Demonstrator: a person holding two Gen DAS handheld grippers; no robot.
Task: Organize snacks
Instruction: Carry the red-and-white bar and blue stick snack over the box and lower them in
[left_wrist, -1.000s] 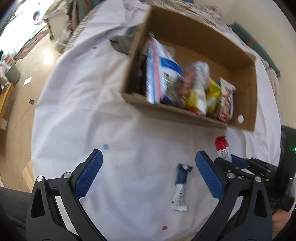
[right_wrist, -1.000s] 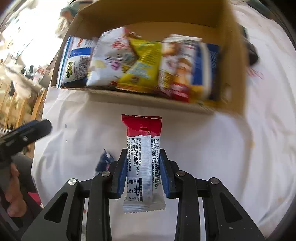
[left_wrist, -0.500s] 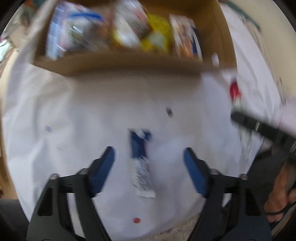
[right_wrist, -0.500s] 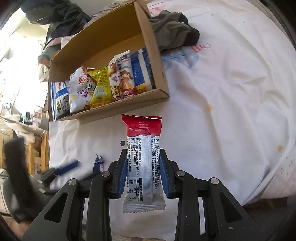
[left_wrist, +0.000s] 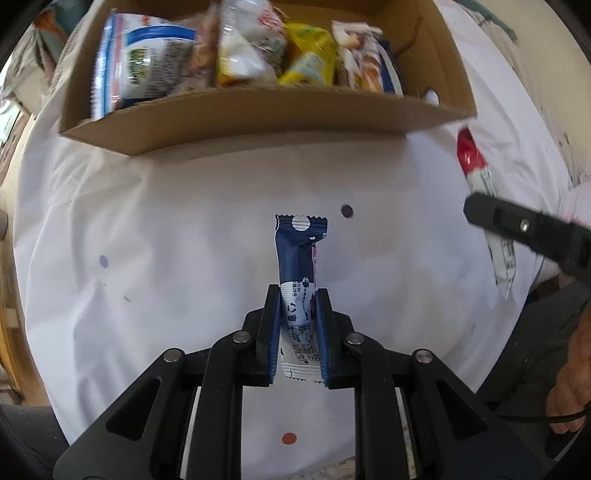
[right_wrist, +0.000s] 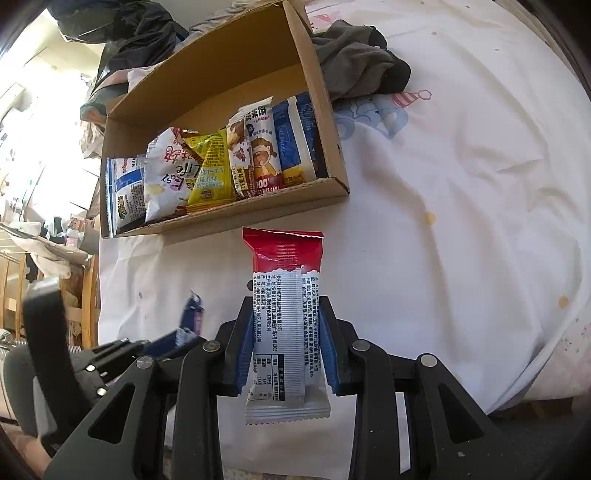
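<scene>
Fingers of the left gripper (left_wrist: 297, 295) are pressed in against the lower, white-printed end of a navy snack bar (left_wrist: 298, 269), whose crimped dark-blue end sticks out ahead of the tips over the white sheet (left_wrist: 184, 221). Straight beyond that bar, well past the fingertips, stands the cardboard box (left_wrist: 258, 118) with its near wall facing the camera; inside it snack bags stand in a row, a blue-and-white bag (left_wrist: 140, 66) toward the left-finger side, a white bag and a yellow bag (left_wrist: 310, 59) in the middle, more packets toward the right-finger side. Off to the right-finger side the right gripper (left_wrist: 517, 225) shows side-on, carrying a red-topped snack bar (left_wrist: 472, 162). In the right wrist view the right gripper (right_wrist: 286, 306) is clamped on that red-topped snack bar (right_wrist: 286, 306) around its white printed middle, the red end projecting ahead of the fingers and the sealed white end hanging back behind them. Ahead and toward its left-finger side lies the cardboard box (right_wrist: 229, 218), packets filling the near strip. Beyond the box on the right-finger side a dark grey cloth (right_wrist: 358, 66) lies crumpled on the sheet. Left of the fingers, the left gripper (right_wrist: 184, 332) appears blurred with the navy snack bar (right_wrist: 192, 312).
</scene>
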